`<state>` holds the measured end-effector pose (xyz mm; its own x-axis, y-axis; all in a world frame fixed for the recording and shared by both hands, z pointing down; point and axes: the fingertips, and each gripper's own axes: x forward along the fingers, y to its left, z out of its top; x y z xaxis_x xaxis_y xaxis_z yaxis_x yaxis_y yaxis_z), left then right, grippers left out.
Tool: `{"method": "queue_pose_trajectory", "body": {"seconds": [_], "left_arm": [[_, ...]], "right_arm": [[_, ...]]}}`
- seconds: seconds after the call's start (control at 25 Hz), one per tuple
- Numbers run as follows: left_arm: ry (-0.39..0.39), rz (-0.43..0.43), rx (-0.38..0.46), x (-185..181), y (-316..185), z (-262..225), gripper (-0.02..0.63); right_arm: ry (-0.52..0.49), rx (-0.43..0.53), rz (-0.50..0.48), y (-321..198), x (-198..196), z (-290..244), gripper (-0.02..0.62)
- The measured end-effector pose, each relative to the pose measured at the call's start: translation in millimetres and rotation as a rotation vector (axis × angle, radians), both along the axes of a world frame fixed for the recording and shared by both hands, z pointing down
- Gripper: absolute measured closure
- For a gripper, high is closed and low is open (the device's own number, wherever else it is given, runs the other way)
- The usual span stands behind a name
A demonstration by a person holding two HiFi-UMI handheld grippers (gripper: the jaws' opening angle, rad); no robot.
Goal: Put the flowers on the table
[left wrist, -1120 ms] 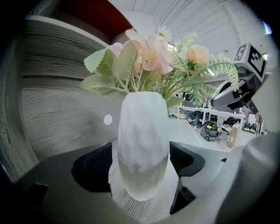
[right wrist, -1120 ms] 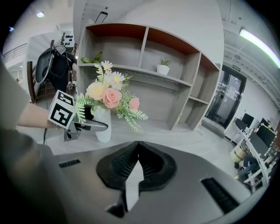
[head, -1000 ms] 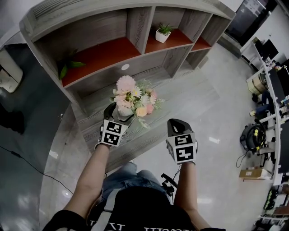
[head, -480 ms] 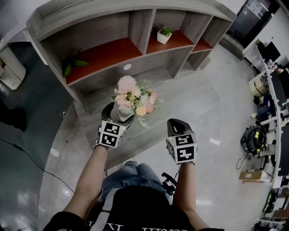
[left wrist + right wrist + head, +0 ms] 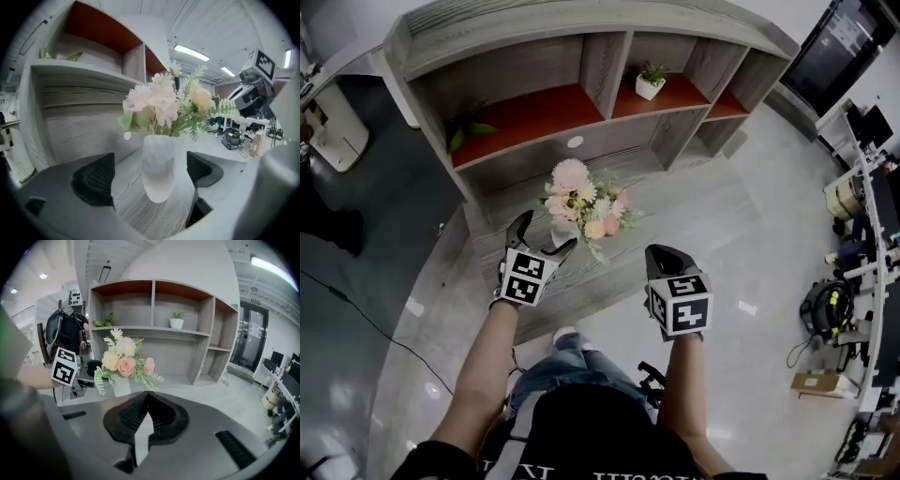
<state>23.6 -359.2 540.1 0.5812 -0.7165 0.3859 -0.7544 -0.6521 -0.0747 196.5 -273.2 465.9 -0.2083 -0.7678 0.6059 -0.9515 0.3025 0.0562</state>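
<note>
A bouquet of pink, white and peach flowers [image 5: 584,199] stands upright in a white vase [image 5: 560,231] on the grey wood table [image 5: 694,211]. My left gripper [image 5: 546,236] is open just in front of the vase. In the left gripper view the vase [image 5: 159,164] sits between the two black pads [image 5: 93,178] with a gap on each side, and the flowers [image 5: 161,101] rise above it. My right gripper [image 5: 664,255] hovers to the right of the vase, shut and empty. From the right gripper [image 5: 146,397] view the flowers [image 5: 123,363] stand ahead on the left.
Behind the table rises a grey shelf unit [image 5: 591,42] with red-backed compartments. It holds a small potted plant [image 5: 651,82] and some green leaves [image 5: 469,131]. Pale glossy floor [image 5: 769,262] lies to the right, with desks and office clutter [image 5: 853,216] beyond.
My left gripper has spread its jaws off the vase and drawn back a little toward me. The vase stays standing on the table. My right gripper has hardly moved.
</note>
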Motion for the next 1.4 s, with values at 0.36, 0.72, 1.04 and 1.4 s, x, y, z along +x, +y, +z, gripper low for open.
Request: {"method": "queue_pose_trajectory", "body": {"seconds": [0.36, 0.72, 1.04, 1.4], "left_arm": [[-0.012, -0.017, 0.026, -7.3, 6.8, -35.8, 0.140], [0.006, -0.015, 0.049, -17.4, 12.3, -72.4, 0.140], [0.057, -0.041, 0.084, -33.8, 15.2, -107.3, 0.141], [0.123, -0.133, 0.210, -58.1, 8.2, -156.2, 0.311]], "right_arm": [[-0.039, 0.081, 0.009, -4.9, 7.0, -35.1, 0.580], [-0.051, 0.182, 0.004, -16.8, 11.0, -70.4, 0.580], [-0.036, 0.254, -0.014, -26.0, 13.2, -96.3, 0.580], [-0.039, 0.329, -0.020, -31.9, 13.4, -121.7, 0.580]]}}
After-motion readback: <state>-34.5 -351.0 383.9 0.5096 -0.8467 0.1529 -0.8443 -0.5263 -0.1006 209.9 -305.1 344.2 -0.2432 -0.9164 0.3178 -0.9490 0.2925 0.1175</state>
